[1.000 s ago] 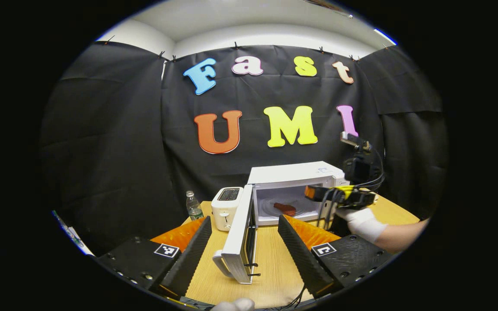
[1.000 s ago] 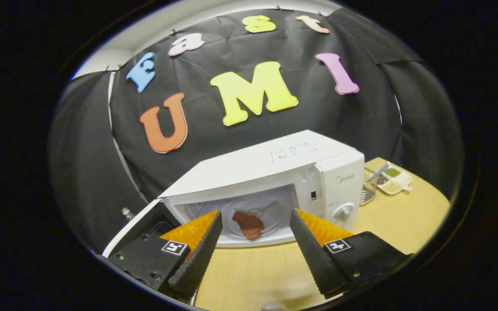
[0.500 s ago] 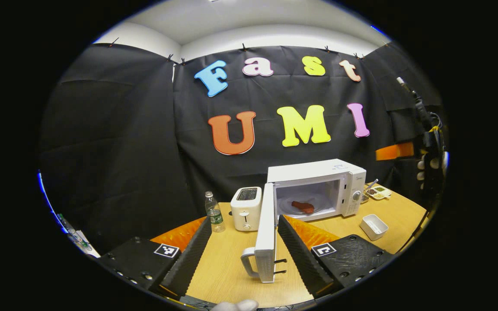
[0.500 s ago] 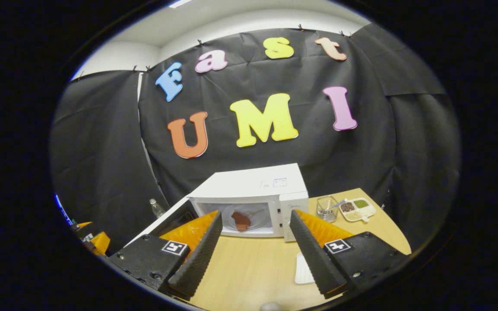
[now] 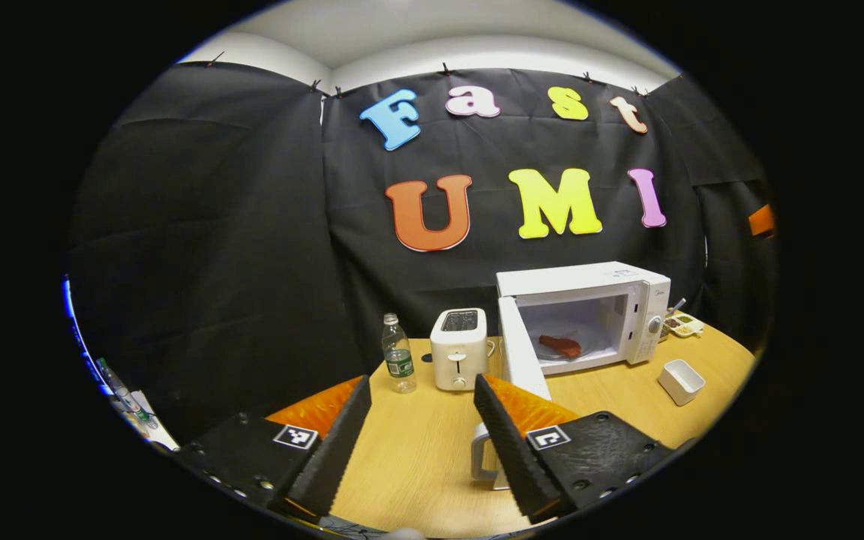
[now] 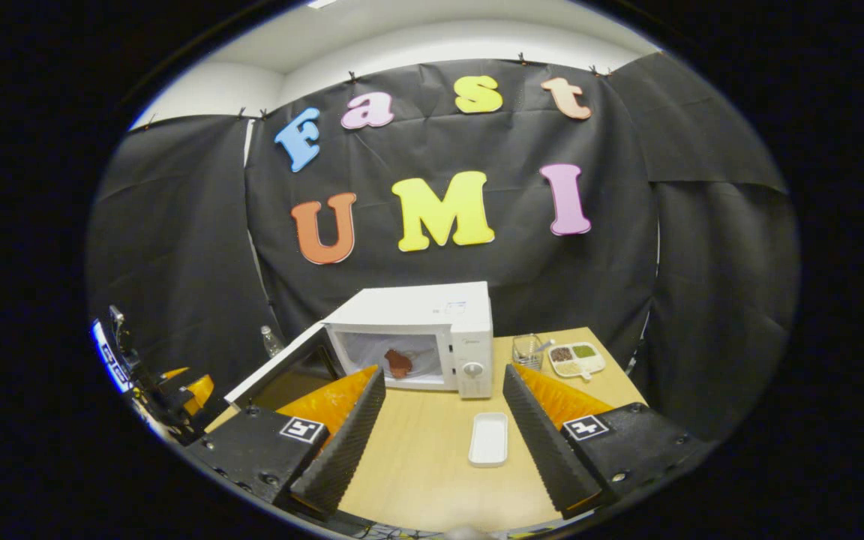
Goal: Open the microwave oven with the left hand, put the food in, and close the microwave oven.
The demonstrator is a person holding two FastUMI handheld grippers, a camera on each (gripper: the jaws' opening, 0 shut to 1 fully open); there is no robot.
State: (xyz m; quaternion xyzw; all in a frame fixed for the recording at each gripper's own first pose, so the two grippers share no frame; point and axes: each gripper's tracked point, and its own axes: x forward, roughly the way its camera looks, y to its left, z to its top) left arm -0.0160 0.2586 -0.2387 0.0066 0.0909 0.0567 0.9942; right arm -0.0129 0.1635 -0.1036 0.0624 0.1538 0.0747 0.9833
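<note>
Microwave oven (image 5: 627, 300): boxy, white, door (image 5: 522, 360) swung open.
Food (image 5: 560, 346): reddish-brown lump, seen inside on the glass plate.
Left gripper (image 5: 417, 427): ribbed black fingers spread wide, nothing held.
Right gripper (image 6: 439, 420): likewise spread wide, nothing held.
Table (image 6: 432, 465): pale wood grain.

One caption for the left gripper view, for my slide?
Open claw faces microwave, door open, food inside.

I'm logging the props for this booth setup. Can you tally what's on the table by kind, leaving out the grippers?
Microwave ovens: 1, the microwave, door open
Food pieces: 1, the food inside it
Toasters: 1, toaster
Bottles: 1, bottle
Small white trays: 1, white tray
Divided condiment dishes: 1, condiment dish
Clear cups: 1, clear cup
Total: 7
</note>
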